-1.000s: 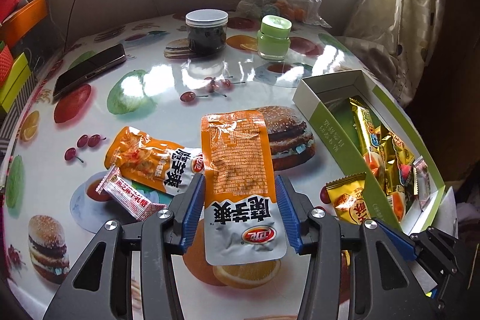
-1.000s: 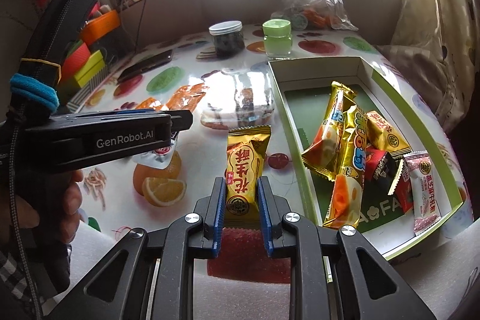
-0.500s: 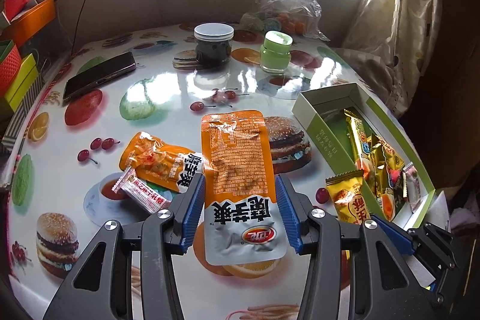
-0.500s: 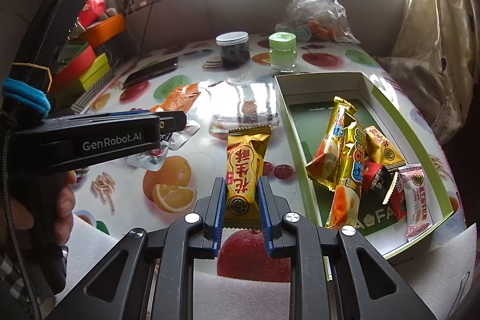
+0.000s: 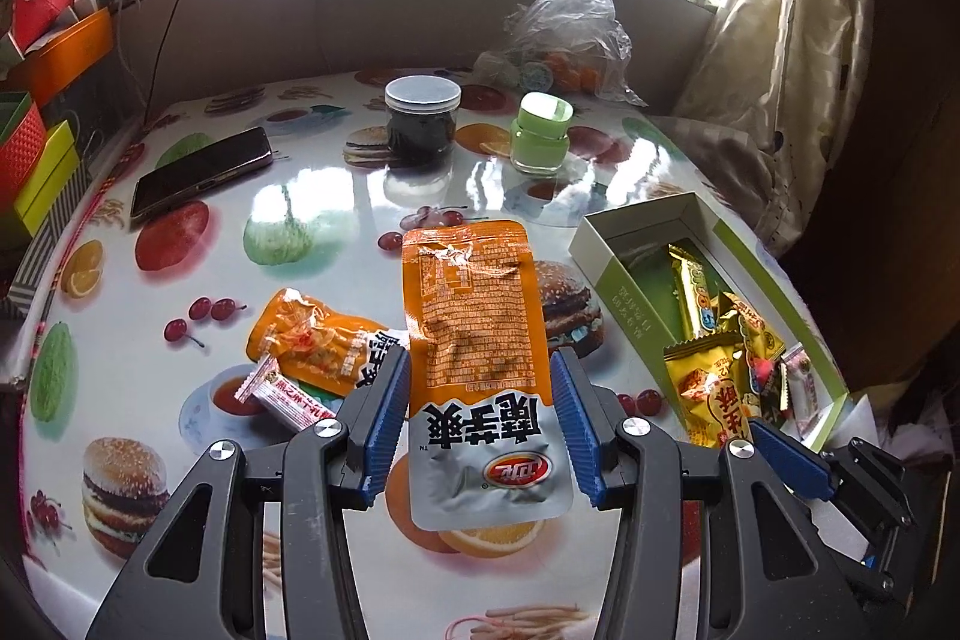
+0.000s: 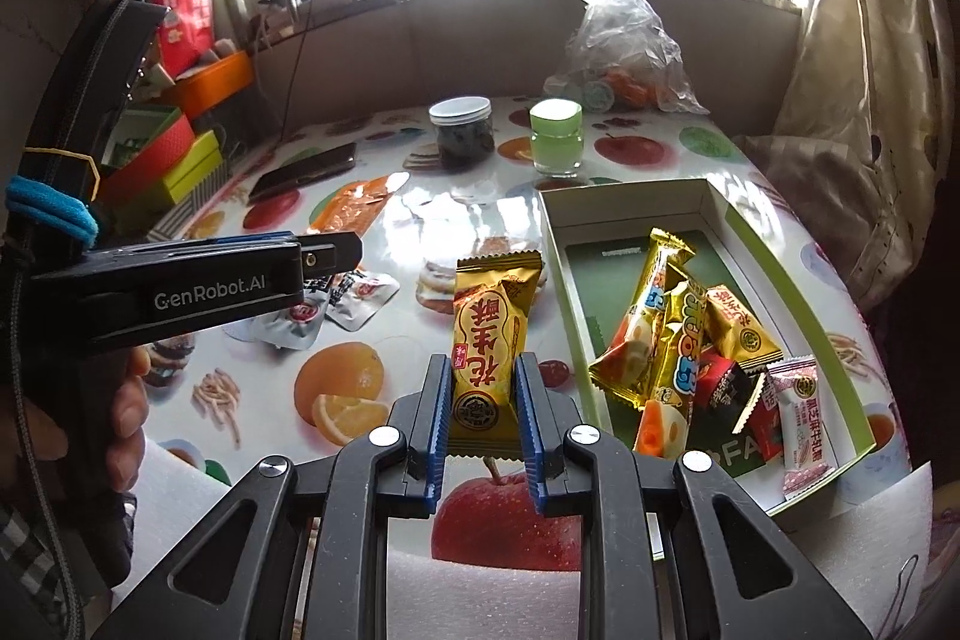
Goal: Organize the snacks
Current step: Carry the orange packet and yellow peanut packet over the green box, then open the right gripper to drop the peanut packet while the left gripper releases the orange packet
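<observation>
My left gripper point(image 5: 480, 400) is shut on an orange and silver snack pouch point(image 5: 474, 340), held above the table with its orange end pointing away. My right gripper point(image 6: 483, 388) is shut on a gold peanut-candy packet point(image 6: 489, 334), lifted just left of the green-rimmed box point(image 6: 762, 256). That box holds several gold, red and pink wrapped snacks point(image 6: 678, 352). On the table lie a second orange pouch point(image 5: 318, 346) and a pink-and-white bar point(image 5: 282, 394). In the right wrist view the left gripper's body point(image 6: 198, 289) crosses the left side, with a hand under it.
A dark jar with a white lid point(image 5: 422, 118), a green-lidded jar point(image 5: 543, 130) and a phone point(image 5: 201, 172) stand toward the back of the fruit-print table point(image 5: 150, 472). A clear plastic bag point(image 5: 570, 34) sits at the far edge. Coloured boxes point(image 6: 180, 148) crowd the left side.
Both grippers have risen a little with their packets still held, so the table and box look smaller and farther below. Nothing was let go.
</observation>
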`<state>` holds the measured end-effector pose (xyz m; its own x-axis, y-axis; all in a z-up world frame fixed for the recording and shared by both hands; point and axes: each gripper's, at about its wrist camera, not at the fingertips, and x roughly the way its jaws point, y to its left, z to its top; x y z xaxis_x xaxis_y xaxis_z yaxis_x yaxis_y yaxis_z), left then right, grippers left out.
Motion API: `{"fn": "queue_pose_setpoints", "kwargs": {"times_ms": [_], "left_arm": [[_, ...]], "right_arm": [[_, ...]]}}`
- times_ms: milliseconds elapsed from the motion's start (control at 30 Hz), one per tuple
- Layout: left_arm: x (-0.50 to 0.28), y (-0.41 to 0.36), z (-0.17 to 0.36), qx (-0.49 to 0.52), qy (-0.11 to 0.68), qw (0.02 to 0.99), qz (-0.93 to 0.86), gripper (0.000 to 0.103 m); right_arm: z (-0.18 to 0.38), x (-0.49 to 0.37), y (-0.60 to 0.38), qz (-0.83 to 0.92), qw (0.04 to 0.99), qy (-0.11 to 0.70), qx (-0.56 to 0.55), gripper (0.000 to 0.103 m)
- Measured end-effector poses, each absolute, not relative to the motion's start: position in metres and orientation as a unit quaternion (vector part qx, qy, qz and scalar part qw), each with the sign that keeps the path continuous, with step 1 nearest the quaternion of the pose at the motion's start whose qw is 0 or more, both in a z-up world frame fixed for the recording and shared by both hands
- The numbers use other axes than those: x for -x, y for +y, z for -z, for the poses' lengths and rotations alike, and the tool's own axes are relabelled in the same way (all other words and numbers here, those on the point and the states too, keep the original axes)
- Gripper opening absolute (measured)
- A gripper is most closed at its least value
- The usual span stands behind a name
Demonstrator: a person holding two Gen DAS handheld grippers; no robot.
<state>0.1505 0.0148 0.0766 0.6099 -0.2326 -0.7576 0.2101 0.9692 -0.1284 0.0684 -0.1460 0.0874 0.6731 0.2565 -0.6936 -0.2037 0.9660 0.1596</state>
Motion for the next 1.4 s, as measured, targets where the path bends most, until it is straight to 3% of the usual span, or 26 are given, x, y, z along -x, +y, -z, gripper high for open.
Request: {"fn": "queue_pose_setpoints", "kwargs": {"times_ms": [633,1400], "left_arm": [[-0.170,-0.037,-0.083,0.019,0.436,0.881,0.182,0.049],[-0.195,-0.110,-0.049,-0.011,0.476,0.851,0.220,0.049]], "right_arm": [[-0.099,-0.074,-0.207,-0.058,0.925,0.374,-0.049,0.020],[-0.066,-0.090,-0.265,0.011,0.907,0.418,-0.052,0.020]]}}
